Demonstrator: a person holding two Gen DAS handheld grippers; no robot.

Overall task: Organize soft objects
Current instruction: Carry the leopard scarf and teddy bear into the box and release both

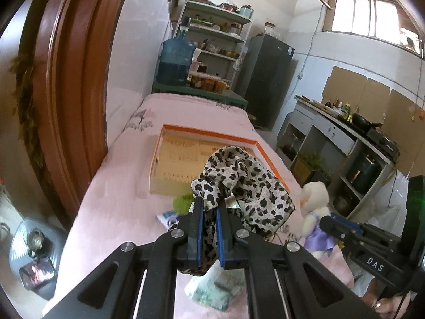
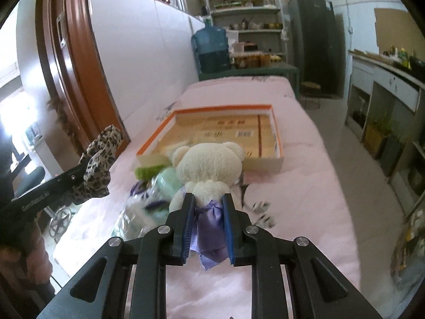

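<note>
My left gripper [image 1: 209, 207] is shut on a leopard-print cloth [image 1: 247, 183], which hangs bunched above the pink-covered table [image 1: 119, 199]. The same cloth [image 2: 101, 159] shows at the left of the right wrist view, held up by the left gripper. My right gripper [image 2: 205, 202] is shut on a cream teddy bear [image 2: 209, 167] in a purple dress, gripping its body from behind. In the left wrist view the bear [image 1: 316, 202] sits at the right. An open cardboard box with an orange rim [image 2: 276, 133] lies beyond both, with the box [image 1: 170, 159] in the left view too.
A green fluffy item [image 2: 148, 171], a pale mint soft item [image 2: 170, 180] and a clear plastic bag [image 2: 138, 212] lie beside the bear. A brown door frame [image 2: 77, 61] stands left. Shelves, a blue water jug [image 2: 211, 47] and a dark fridge [image 2: 316, 40] stand behind the table; a counter runs along the right.
</note>
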